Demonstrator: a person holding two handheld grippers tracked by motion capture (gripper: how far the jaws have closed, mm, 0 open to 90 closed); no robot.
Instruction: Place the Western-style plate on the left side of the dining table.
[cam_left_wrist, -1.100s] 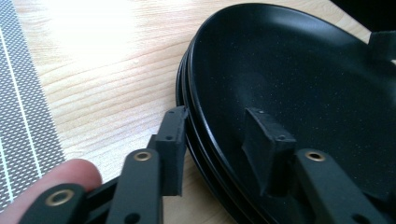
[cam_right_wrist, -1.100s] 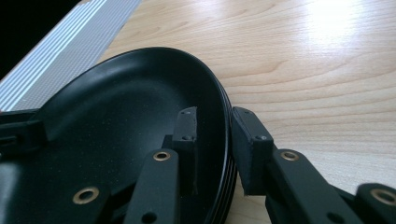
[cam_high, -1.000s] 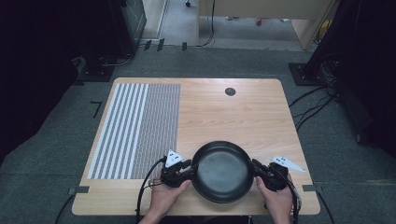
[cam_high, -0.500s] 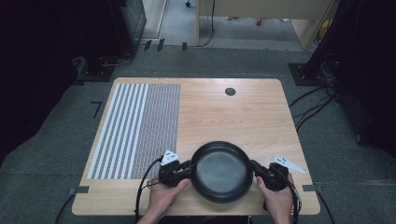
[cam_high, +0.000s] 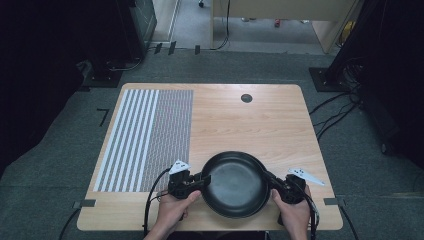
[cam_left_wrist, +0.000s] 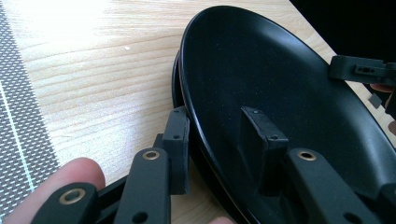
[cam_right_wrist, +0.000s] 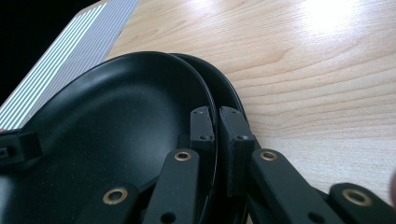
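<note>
A round black shallow plate (cam_high: 235, 185) sits between the two claws, on top of a second black plate of the same shape (cam_right_wrist: 227, 91). The lower plate's rim peeks out just past the right claw (cam_right_wrist: 217, 126) and beside the outer jaw of the left claw (cam_left_wrist: 219, 135).

The right claw is pressed together on the upper plate's rim, one jaw inside the dish and one outside, with the lower rim just beyond its outer jaw. The left claw straddles the opposite rim. Its jaws have just been opening a little with the rim between them, and I cannot tell whether its pads actually press on it.

The step in hand looks like lifting the upper plate off the lower one. To do it well:
- The left claw should bite only the upper rim, as the right one does, and not catch the lower edge beside its outer jaw.
- Both claws should then rise together and level, so the smooth plate neither tips nor drags its partner along.

Counted:
- two black plates, stacked
- two claws, each in one hand (cam_high: 172, 210)
- one light wooden surface (cam_high: 240, 125)
- one grey-and-white striped mat (cam_high: 145, 135), well off to the left claw's far side
- one small dark round hole (cam_high: 246, 98), far ahead of both claws
</note>
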